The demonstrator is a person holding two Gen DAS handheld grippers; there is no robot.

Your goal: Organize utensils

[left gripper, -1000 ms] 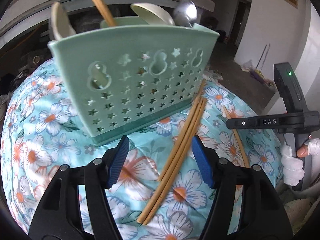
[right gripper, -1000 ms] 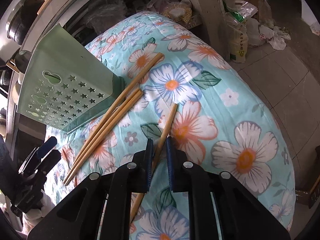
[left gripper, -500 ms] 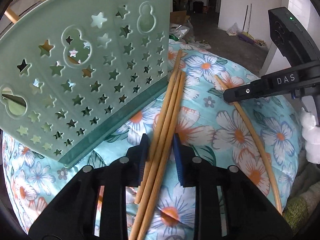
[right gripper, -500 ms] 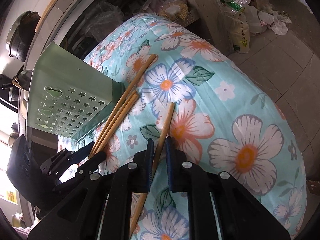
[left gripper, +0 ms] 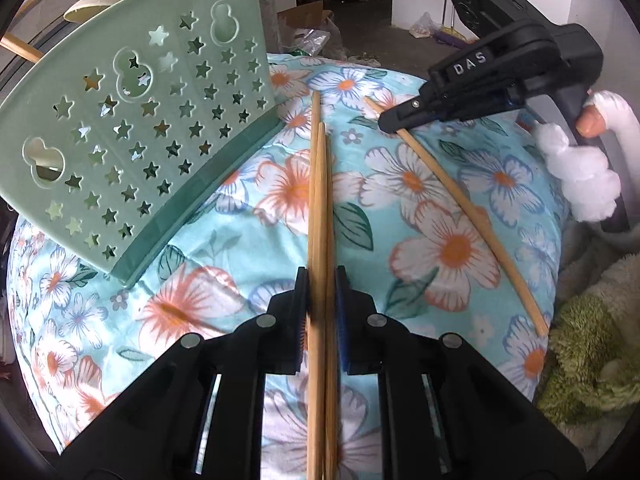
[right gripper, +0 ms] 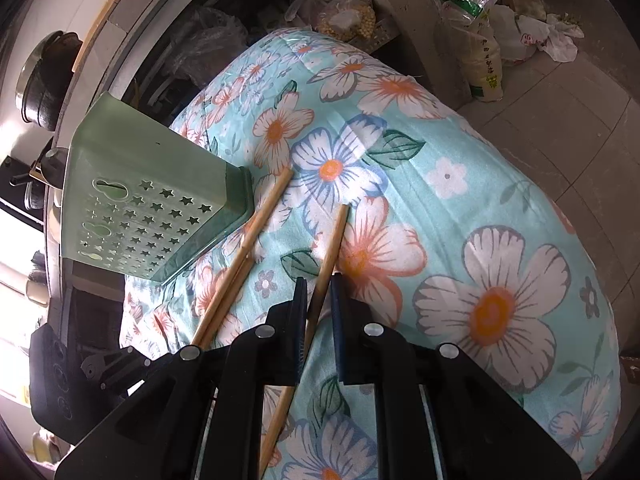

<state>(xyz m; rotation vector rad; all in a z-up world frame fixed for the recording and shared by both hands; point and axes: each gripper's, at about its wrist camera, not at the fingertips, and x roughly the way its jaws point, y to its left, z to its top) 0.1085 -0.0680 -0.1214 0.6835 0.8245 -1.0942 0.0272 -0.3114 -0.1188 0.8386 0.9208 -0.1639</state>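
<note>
A bundle of wooden chopsticks point(left gripper: 319, 200) lies on the floral cloth beside the green star-punched utensil holder point(left gripper: 132, 132). My left gripper point(left gripper: 321, 280) straddles the bundle's middle, its jaws closing, with the blue pads against both sides of the sticks. One single chopstick point(left gripper: 460, 196) lies to the right, and my right gripper point(left gripper: 392, 124) is shut on its far end. In the right wrist view that single chopstick point(right gripper: 334, 240) runs between the narrow jaws of my right gripper point(right gripper: 319, 292). The bundle point(right gripper: 248, 248) lies left of it, next to the holder point(right gripper: 152, 200).
The floral cloth point(left gripper: 440, 248) covers a rounded surface that drops off on all sides. A spoon point(left gripper: 92, 4) sticks out of the holder. A green plush item point(left gripper: 592, 360) lies at the right edge. Bags point(right gripper: 480, 40) sit on the floor beyond.
My left gripper moved in over the chopstick bundle and rolled, and its jaws went from wide apart to tight around the sticks. The right gripper stayed shut on the single chopstick.
</note>
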